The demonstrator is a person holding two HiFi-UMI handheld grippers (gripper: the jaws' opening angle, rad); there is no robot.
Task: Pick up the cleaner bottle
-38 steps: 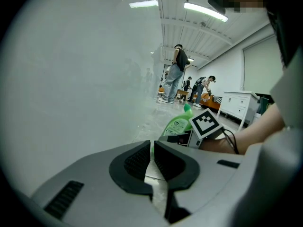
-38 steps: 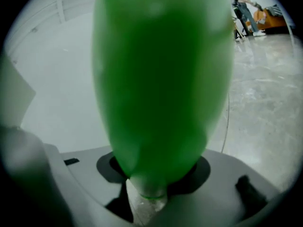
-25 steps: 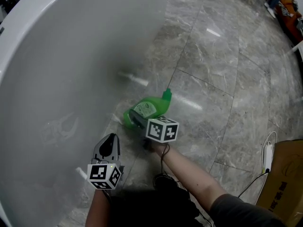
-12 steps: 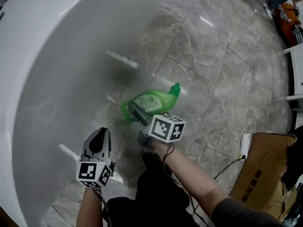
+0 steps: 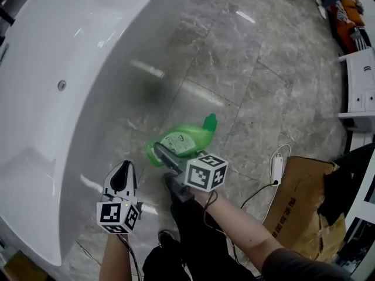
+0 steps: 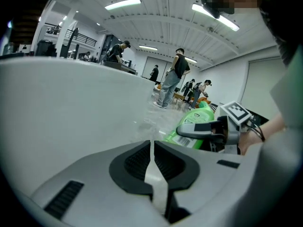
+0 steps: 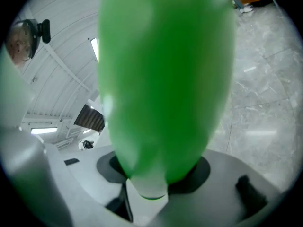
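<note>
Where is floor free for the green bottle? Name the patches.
Bare grey marble floor runs between the white bathtub and the white cabinet. It is crowded near the brown cardboard box and the white power strip with its cable.

A white bathtub [image 5: 70, 127] curves beside the grey marble floor [image 5: 275, 81]. A cardboard box [image 5: 299, 209] lies near a white cable [image 5: 275, 167], perhaps a charger. Farther off, people [image 6: 179, 72] stand under ceiling lights [image 6: 123, 4].
</note>
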